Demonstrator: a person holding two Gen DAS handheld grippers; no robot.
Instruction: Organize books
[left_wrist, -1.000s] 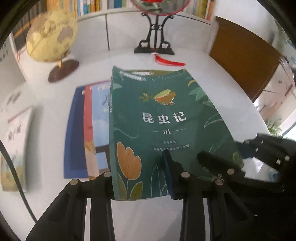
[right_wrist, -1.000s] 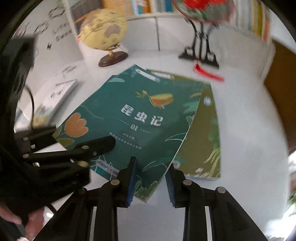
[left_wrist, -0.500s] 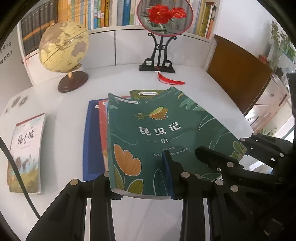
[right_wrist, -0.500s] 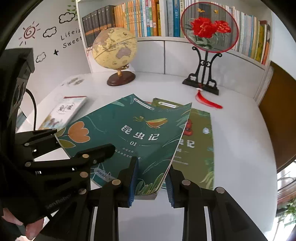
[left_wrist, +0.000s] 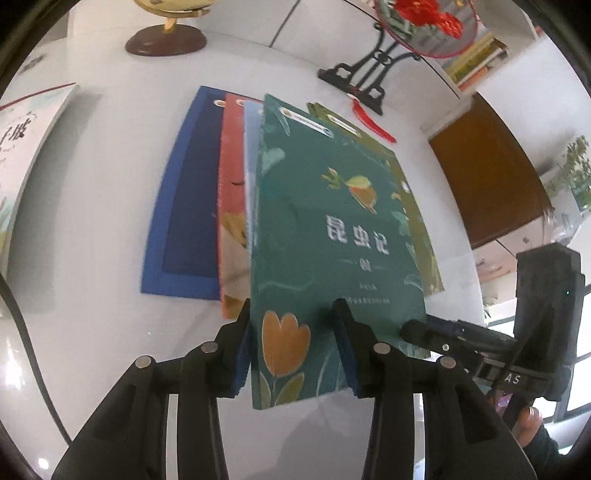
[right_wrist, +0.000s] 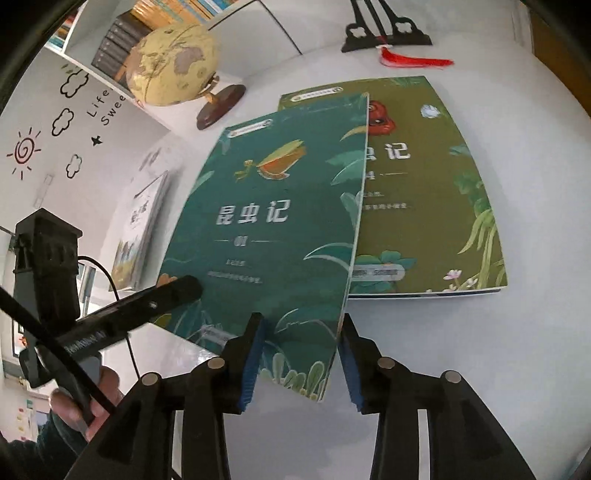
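While both jaws have just been opening | left gripper (left_wrist: 293, 354) and right gripper (right_wrist: 301, 360) loosely straddle the teal book's (left_wrist: 332, 236) near corners, pads apart | book overlaps the olive book (right_wrist: 436, 192) on the desk (left_wrist: 110, 332).

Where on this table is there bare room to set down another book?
Bare patches: between the blue book and the white book; right of the olive book, below the red tassel. The overlapping books mid-table are crowded.

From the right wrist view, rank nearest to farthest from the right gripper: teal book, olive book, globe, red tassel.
1. Teal book, between the right gripper fingers.
2. Olive book, beyond, to the right.
3. Globe, far left, and red tassel, far right: too close to call.
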